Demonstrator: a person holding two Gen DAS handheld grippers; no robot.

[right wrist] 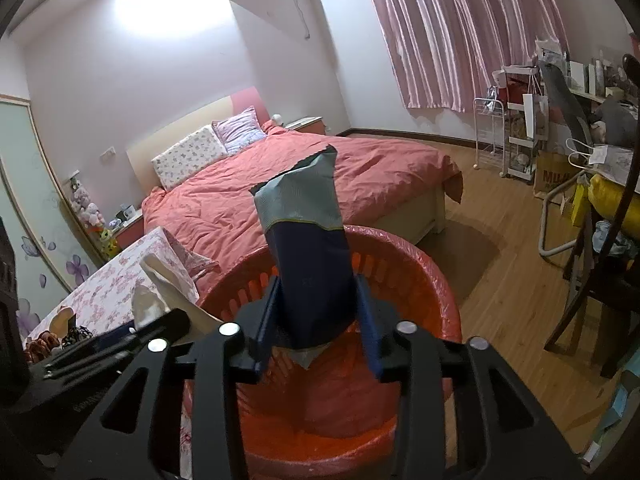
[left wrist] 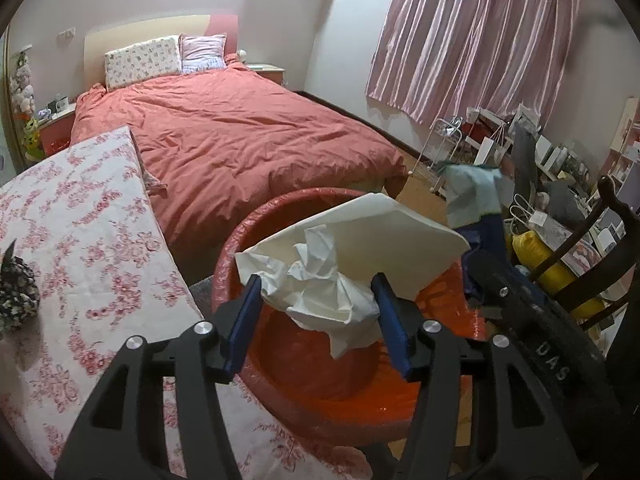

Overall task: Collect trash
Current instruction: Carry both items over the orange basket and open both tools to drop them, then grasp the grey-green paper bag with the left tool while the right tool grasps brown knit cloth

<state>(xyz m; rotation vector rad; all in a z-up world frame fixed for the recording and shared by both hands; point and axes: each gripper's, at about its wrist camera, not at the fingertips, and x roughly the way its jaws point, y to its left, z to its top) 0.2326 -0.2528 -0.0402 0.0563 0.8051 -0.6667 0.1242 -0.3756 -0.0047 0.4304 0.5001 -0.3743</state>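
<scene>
My left gripper (left wrist: 318, 300) hangs over a red plastic-lined basket (left wrist: 224, 268). A crumpled white paper (left wrist: 320, 276) fills the gap between its blue pads and touches both. My right gripper (right wrist: 318, 312) is above the same basket (right wrist: 436, 280). An upright snack wrapper (right wrist: 308, 256), dark blue below and grey above, stands between its pads; it leans on the left pad, with a slight gap at the right one. The wrapper (left wrist: 472, 196) also shows at the right of the left wrist view, and the white paper (right wrist: 168, 288) at the left of the right wrist view.
A table with a floral cloth (left wrist: 80, 240) stands left of the basket, with a dark patterned object (left wrist: 16, 292) on it. Behind is a bed with a red quilt (left wrist: 240, 132). A dark wooden chair (right wrist: 600, 280) and cluttered shelves (right wrist: 520, 136) stand to the right on the wooden floor.
</scene>
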